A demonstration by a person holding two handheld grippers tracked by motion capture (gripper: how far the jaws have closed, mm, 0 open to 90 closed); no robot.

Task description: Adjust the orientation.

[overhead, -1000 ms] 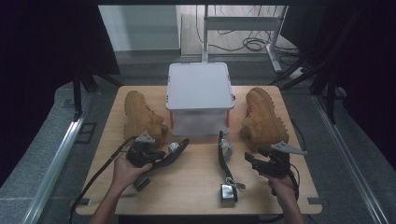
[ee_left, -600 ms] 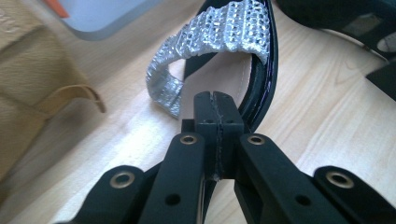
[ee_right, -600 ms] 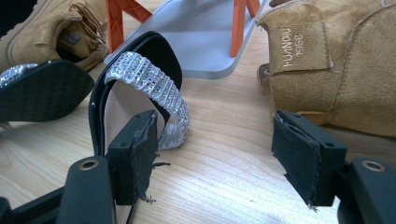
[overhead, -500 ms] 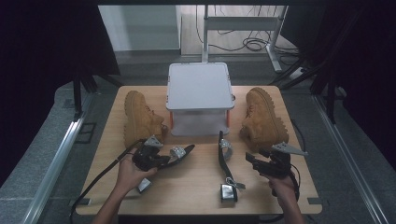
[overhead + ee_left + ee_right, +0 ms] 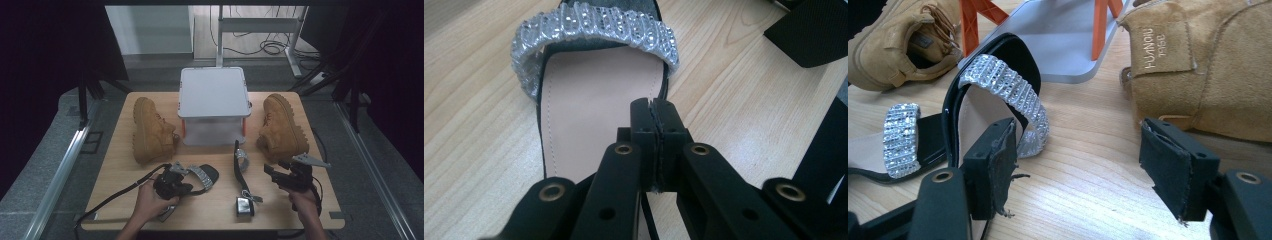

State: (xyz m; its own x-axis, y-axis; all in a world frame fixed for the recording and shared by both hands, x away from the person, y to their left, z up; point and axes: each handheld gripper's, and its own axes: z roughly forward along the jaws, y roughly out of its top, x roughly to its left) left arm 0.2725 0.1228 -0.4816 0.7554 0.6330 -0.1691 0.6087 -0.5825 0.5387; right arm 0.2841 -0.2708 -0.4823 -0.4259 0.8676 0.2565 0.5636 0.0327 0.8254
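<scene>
Though clamped together at the left hand-held gripper (image 5: pixel 654 102), apparently on the thin strap of the sandal (image 5: pixel 594 115) lying on the surface (image 5: pixel 474 125), could lose it if tugged sideways. Spread apart at the right hand-held gripper (image 5: pixel 1078 140).

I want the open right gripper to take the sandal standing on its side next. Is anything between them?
Nothing visible. The right gripper has open jaws over bare table; the sandal stands just beyond its left jaw.
</scene>
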